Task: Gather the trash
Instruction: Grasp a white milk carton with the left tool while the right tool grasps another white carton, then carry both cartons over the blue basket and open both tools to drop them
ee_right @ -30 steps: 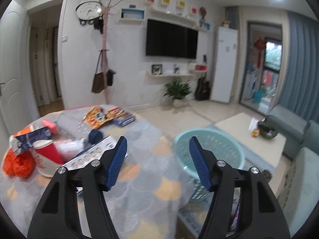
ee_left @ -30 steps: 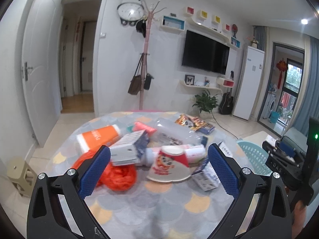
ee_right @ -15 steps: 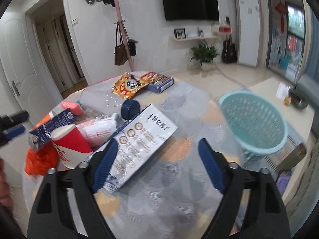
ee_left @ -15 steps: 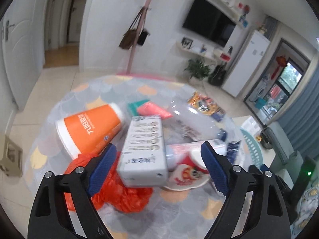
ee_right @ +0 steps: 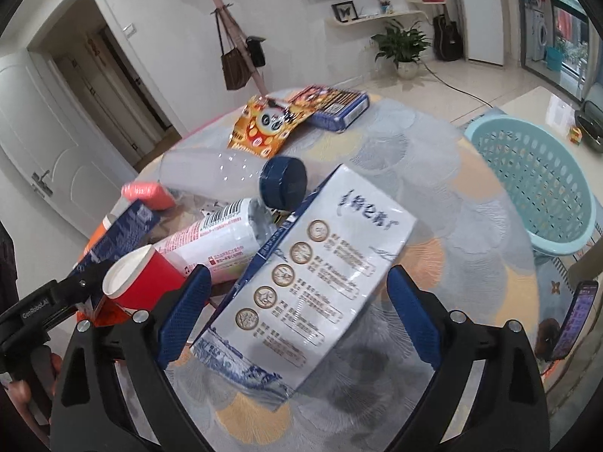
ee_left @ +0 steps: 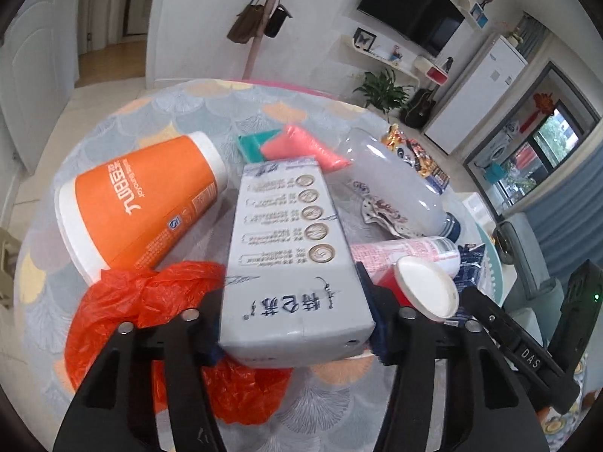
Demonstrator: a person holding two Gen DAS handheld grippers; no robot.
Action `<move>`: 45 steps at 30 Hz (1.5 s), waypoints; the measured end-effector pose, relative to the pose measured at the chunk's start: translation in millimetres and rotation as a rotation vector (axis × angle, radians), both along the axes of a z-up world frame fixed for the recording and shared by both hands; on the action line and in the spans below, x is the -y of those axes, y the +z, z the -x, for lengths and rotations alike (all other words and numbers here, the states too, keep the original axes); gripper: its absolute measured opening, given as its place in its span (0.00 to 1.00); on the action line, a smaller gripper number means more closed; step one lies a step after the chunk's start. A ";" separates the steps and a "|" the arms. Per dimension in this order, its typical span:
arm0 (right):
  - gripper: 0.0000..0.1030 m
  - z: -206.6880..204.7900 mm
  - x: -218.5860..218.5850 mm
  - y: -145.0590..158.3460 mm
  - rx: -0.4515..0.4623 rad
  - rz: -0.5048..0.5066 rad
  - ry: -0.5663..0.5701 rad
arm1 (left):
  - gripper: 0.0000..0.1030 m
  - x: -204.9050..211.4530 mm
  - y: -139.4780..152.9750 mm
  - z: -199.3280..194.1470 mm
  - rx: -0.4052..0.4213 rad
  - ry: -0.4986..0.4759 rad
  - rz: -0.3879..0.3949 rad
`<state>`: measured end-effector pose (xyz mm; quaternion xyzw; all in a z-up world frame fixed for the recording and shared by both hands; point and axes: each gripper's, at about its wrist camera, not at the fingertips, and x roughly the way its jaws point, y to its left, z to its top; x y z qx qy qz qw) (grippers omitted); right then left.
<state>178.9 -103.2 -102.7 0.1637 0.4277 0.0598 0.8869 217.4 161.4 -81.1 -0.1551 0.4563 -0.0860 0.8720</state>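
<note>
My left gripper point(ee_left: 296, 318) has its jaws against both sides of a white milk carton point(ee_left: 292, 248) that lies on an orange plastic bag point(ee_left: 150, 312). My right gripper point(ee_right: 297, 316) is open around a flattened white and blue carton point(ee_right: 312, 278) lying on the table, not touching it. Around them lie an orange paper cup point(ee_left: 139, 199), a red paper cup point(ee_right: 143, 282), a pink and white bottle point(ee_right: 211, 237), a clear bottle with a blue cap point(ee_right: 282, 184) and a pink tube point(ee_left: 301, 147). A light blue basket point(ee_right: 535, 188) stands right of the table.
A panda snack wrapper point(ee_right: 264, 128) and a dark blue box point(ee_right: 335, 109) lie at the table's point(ee_right: 433, 158) far side. A phone point(ee_right: 573, 320) shows at the right edge. The other gripper's body point(ee_right: 41, 305) is at the left.
Both grippers dropped toward the table. The left one moved in and closed on the white carton. The right one came down around the flattened carton.
</note>
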 end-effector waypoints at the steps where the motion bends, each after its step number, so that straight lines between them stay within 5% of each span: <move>1: 0.86 -0.8 -1.4 -2.3 -0.006 0.003 0.010 | 0.52 0.3 -0.4 0.8 0.008 0.004 0.004; 5: 0.63 -2.0 -3.6 -8.3 -0.020 0.011 0.050 | 0.51 4.4 4.9 11.0 0.061 0.021 -0.017; 9: 0.55 5.7 1.6 -6.3 0.005 0.025 0.090 | 0.51 12.1 20.6 29.2 0.149 0.028 -0.018; 20: 0.53 30.9 49.2 18.3 0.116 0.082 0.035 | 0.51 54.1 52.3 64.7 0.284 -0.014 0.006; 31: 0.53 25.1 147.8 43.5 0.207 0.107 -0.144 | 0.51 173.5 71.1 38.1 0.335 -0.201 0.010; 45: 0.53 -22.1 255.0 -24.8 0.057 0.168 -0.334 | 0.51 319.4 16.3 -50.2 0.223 -0.401 0.041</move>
